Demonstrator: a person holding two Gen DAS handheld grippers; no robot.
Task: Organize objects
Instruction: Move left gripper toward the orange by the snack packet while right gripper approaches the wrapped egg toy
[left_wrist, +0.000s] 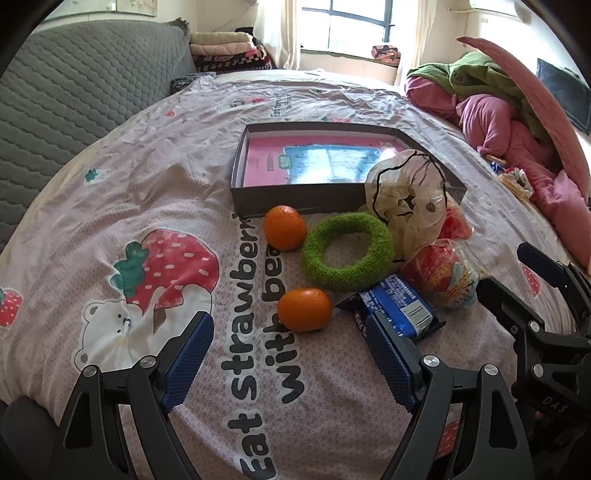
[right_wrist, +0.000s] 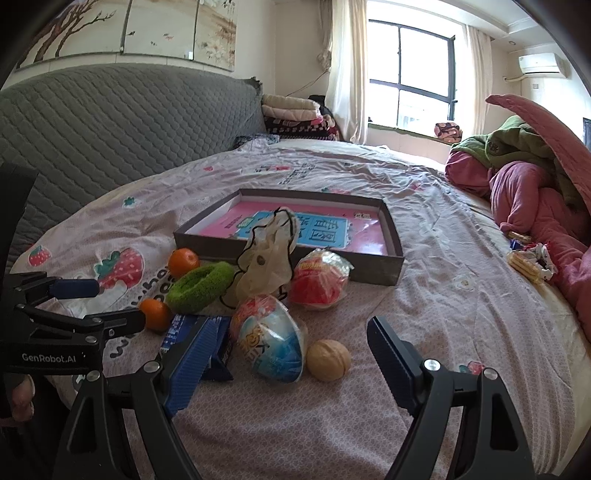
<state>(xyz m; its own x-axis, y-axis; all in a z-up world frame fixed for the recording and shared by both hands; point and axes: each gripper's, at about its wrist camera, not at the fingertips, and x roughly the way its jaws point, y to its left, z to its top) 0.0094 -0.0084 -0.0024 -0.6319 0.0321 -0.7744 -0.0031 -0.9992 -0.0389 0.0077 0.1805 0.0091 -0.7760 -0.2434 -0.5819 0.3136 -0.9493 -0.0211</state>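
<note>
A shallow grey box (left_wrist: 295, 199) (right_wrist: 280, 251) with a pink and blue sheet inside lies on the strawberry-print bedspread. In front of it sit two oranges (left_wrist: 284, 228) (left_wrist: 304, 308), a green fuzzy ring (left_wrist: 347, 253) (right_wrist: 199, 280), a cream scrunchie (left_wrist: 406, 206) (right_wrist: 269, 262), a blue snack packet (left_wrist: 399, 308) and two wrapped round snacks (right_wrist: 317, 280) (right_wrist: 271, 339). A walnut (right_wrist: 328, 360) rests near the right gripper. My left gripper (left_wrist: 288, 325) is open just before the near orange. Open too, my right gripper (right_wrist: 291, 328) frames the near snack and the walnut.
A heap of pink and green bedding (right_wrist: 535, 184) fills the right side, with small snacks (right_wrist: 528, 264) beside it. A grey quilted headboard (left_wrist: 85, 92) rises at the left. Bare bedspread (right_wrist: 461, 314) stretches right of the box.
</note>
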